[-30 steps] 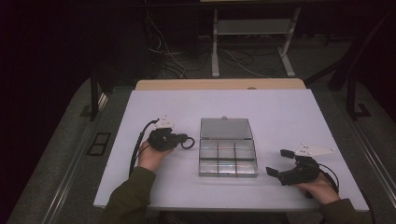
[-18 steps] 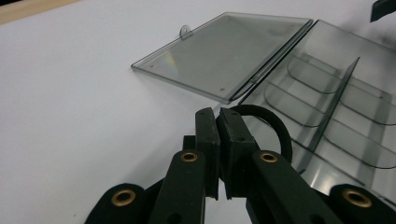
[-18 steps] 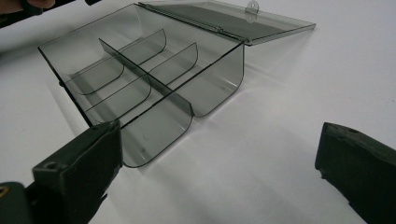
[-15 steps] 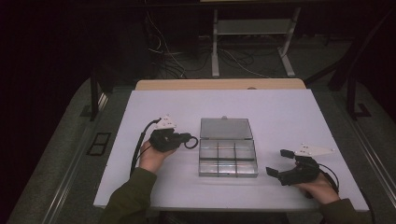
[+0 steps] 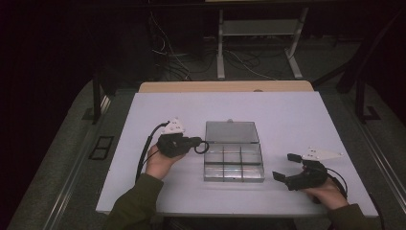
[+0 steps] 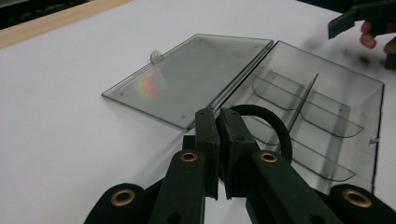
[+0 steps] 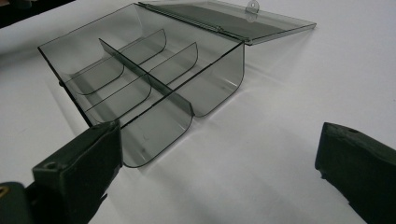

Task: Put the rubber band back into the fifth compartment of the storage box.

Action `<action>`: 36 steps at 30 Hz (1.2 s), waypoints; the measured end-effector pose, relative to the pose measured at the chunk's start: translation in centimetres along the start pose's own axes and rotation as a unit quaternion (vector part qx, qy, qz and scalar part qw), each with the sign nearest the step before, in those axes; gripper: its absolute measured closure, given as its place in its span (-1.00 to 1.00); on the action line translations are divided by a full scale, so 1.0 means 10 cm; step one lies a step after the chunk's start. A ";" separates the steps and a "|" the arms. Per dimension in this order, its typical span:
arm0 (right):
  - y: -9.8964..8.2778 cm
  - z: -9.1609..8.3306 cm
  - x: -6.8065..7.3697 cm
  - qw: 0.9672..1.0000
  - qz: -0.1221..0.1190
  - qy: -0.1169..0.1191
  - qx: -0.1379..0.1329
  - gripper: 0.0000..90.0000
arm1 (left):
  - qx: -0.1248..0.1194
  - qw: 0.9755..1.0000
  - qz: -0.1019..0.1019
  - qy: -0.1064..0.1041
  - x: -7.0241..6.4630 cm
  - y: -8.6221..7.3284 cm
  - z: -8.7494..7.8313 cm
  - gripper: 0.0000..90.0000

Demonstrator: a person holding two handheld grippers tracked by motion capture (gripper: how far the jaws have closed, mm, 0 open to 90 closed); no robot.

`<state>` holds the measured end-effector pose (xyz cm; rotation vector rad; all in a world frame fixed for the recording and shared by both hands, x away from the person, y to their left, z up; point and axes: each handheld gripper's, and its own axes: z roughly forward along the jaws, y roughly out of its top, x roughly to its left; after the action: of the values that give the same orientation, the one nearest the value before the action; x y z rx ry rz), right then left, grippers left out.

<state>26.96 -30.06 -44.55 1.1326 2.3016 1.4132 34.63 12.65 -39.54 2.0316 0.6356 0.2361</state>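
1. The left claw (image 5: pixel 197 143) is clamped on a black rubber ring (image 5: pixel 201 147), held just at the left edge of the clear compartment box (image 5: pixel 233 165).
2. The box sits mid-surface (image 5: pixel 287 115), its lid (image 5: pixel 231 132) lying open and flat behind it.
3. The right claw (image 5: pixel 286 166) stands apart, holding nothing, right of the box.

Glossy clear plastic box (image 5: pixel 234 163), matt black band (image 6: pixel 266 123), smooth white table (image 5: pixel 158 110)
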 end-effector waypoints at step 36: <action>0.00 0.00 0.00 1.000 0.003 -0.003 -0.002 -0.99 | 0.016 0.995 0.065 -0.075 -0.54 0.24 0.40 0.90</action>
<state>26.96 -30.07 -44.56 1.1424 2.2921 1.4142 32.55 5.84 -39.12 2.1021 0.4155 0.1481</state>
